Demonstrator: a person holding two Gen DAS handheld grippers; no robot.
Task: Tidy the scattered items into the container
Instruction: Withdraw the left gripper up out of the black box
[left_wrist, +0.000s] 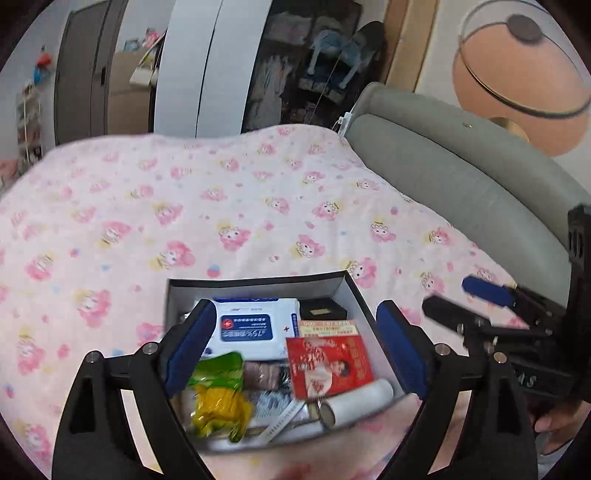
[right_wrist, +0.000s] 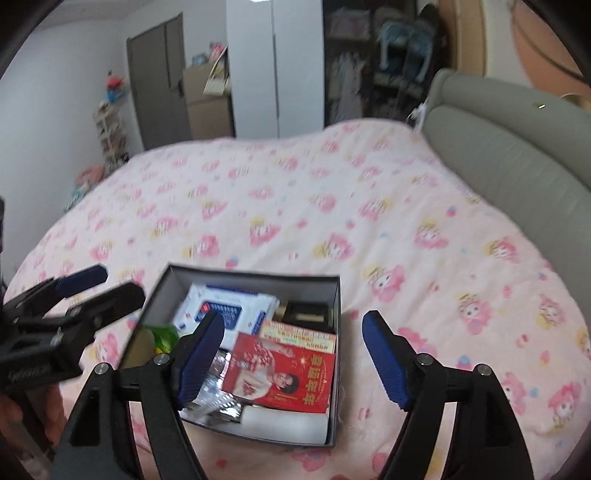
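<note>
The box (left_wrist: 345, 291) sits on the near part of the bed (left_wrist: 229, 206), and everything I can see of the task's things lies inside it: a wipes pack (left_wrist: 255, 325) at the far left, a dark case (left_wrist: 322, 309) at the far right, a red packet (left_wrist: 330, 360) over a paler card, a green-yellow wrapper (left_wrist: 218, 391) at the near left and a white tube (left_wrist: 356, 404) at the near right. No loose item shows on the quilt in either view, so I judge the tidying all but done. The left gripper (left_wrist: 295, 349) hangs over the box with its jaws wide and nothing between them; the right gripper (right_wrist: 293, 360) hovers just right of it, straddling the box's right wall, jaws also wide and empty. To finish well, lift both straight up and away so no finger catches the rim or drags the red packet, which rides high on the pile; the tube lies propped near the low near edge and looks likely to roll out if the box is nudged. As for writing, the wipes pack shows "75%" upside down on a blue panel beside a red badge with a cross; the red packet bears gold Chinese characters and a portrait, too blurred to read.
</note>
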